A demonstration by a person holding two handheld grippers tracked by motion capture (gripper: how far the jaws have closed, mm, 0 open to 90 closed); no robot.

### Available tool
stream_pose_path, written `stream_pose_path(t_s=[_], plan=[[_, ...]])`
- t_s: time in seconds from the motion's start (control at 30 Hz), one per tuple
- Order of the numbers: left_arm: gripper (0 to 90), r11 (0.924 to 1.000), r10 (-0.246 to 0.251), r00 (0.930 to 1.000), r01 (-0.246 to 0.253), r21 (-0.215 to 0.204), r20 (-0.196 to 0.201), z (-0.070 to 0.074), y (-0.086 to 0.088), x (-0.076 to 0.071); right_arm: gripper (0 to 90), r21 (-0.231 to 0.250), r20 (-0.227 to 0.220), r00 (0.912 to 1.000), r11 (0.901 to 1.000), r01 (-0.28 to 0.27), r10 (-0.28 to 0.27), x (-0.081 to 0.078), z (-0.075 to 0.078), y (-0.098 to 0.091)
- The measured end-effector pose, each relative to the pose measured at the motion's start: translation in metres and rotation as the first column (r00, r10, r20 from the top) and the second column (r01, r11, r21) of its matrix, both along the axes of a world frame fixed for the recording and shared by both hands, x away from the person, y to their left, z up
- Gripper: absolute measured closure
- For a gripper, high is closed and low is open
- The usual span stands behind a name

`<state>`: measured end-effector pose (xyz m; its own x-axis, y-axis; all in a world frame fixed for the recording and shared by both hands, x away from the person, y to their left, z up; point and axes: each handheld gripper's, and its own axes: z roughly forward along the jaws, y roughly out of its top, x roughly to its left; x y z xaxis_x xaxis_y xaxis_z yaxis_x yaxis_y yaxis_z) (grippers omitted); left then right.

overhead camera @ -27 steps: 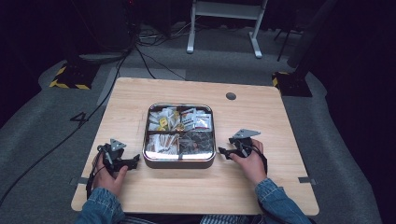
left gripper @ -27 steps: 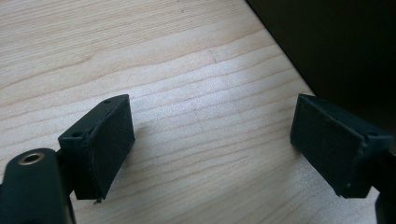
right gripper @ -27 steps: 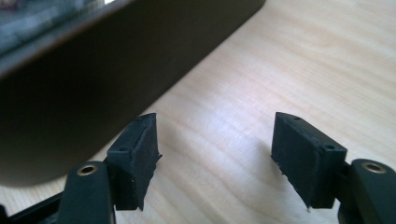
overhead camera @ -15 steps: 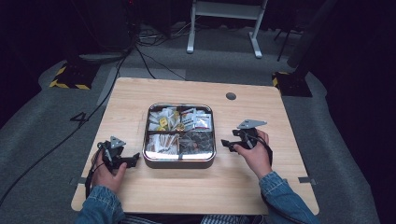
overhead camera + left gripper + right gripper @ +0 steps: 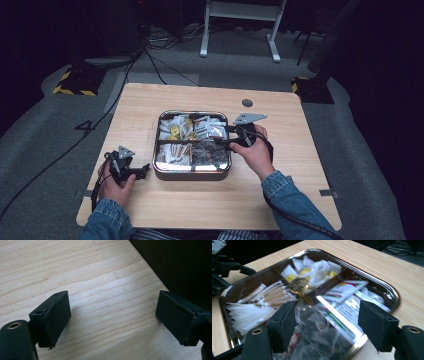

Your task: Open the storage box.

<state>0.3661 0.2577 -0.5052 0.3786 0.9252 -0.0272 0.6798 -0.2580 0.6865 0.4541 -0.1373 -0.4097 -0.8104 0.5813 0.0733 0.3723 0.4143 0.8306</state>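
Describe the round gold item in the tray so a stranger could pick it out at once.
On the light wooden table sits a shiny, rounded-corner metal tray split into four compartments. The round gold foil-wrapped disc lies near the tray's centre, among white and yellow paper sachets. It is the only round, glittering gold piece; its neighbours are flat packets.

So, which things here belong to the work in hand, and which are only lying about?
In the work:
- right gripper, jaws open over the tray's right edge
- metal tray, divided into compartments
- packets in the tray

Lying about:
- left gripper, open, low over the bare table
- cables on the floor
- white stand behind the table
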Motion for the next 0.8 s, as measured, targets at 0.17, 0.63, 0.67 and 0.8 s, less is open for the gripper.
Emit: stream_pose_path(t_s=[0.17, 0.63, 0.67, 0.8], plan=[[13.0, 1.0000, 0.000, 1.0000, 0.000, 0.002, -0.001, 0.000, 0.000, 0.000, 31.0, -0.024, -0.011, 0.9992, 0.9990, -0.038, 0.038, 0.003, 0.002, 0.021], [13.1, 1.0000, 0.004, 1.0000, -0.004, -0.003, 0.002, 0.000, -0.001, -0.002, 35.7, -0.036, -0.063, 0.9963, 0.9975, -0.060, 0.058, 0.011, -0.012, 0.064], [13.0, 1.0000, 0.004, 1.0000, -0.004, -0.003, 0.001, 0.000, -0.001, -0.002, 35.6, -0.058, -0.067, 0.9960, 0.9963, -0.063, 0.059, 0.012, -0.015, 0.070], [13.0, 1.0000, 0.004, 1.0000, -0.004, -0.003, 0.000, 0.000, -0.001, -0.002, 36.1, -0.080, -0.075, 0.9958, 0.9952, -0.057, 0.051, 0.014, -0.018, 0.076]])
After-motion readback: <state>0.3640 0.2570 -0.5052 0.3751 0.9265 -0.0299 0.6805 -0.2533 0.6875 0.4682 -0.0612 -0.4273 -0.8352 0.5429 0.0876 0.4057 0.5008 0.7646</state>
